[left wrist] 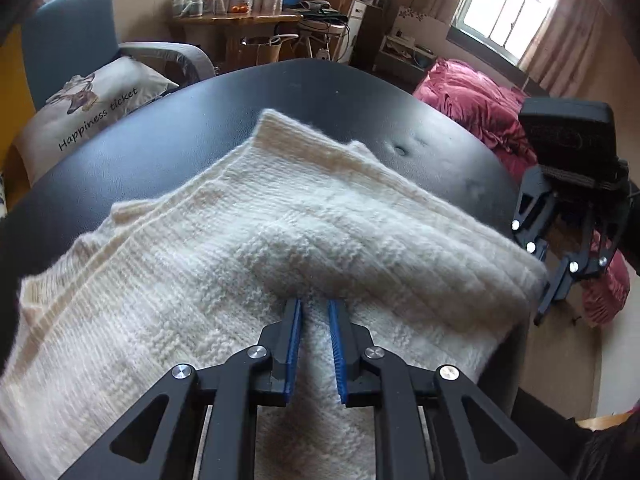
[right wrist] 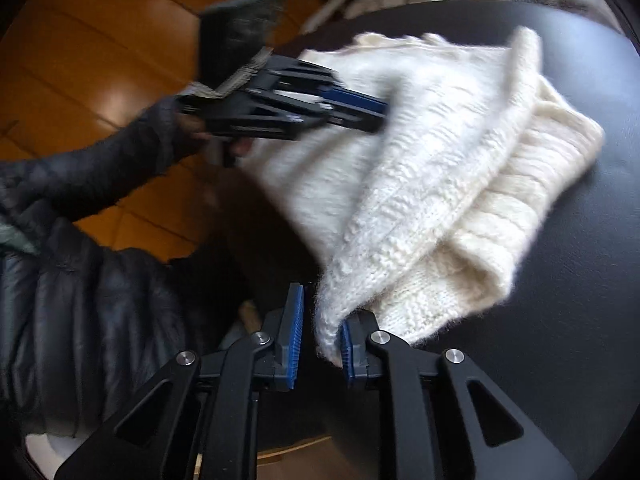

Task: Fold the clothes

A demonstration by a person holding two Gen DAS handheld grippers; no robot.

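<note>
Between the blue pads of the left hand-held gripper (left wrist: 314,308) there's a fold of the cream knit sweater (left wrist: 248,240), jaws nearly together and pinched on it. Right hand-held gripper (right wrist: 320,324) has a sweater corner between its jaws, but the grip isn't clear. Sweater sits half-folded on the black desk (left wrist: 320,92), dark puffy sleeve (right wrist: 100,168) behind the left one.

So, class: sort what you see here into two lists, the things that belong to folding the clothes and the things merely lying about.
Belongs to the job:
- cream knitted sweater
- black table under it
- left gripper
- right gripper

Just lying about:
- printed cushion
- blue armchair
- red bedding
- cluttered wooden desk
</note>
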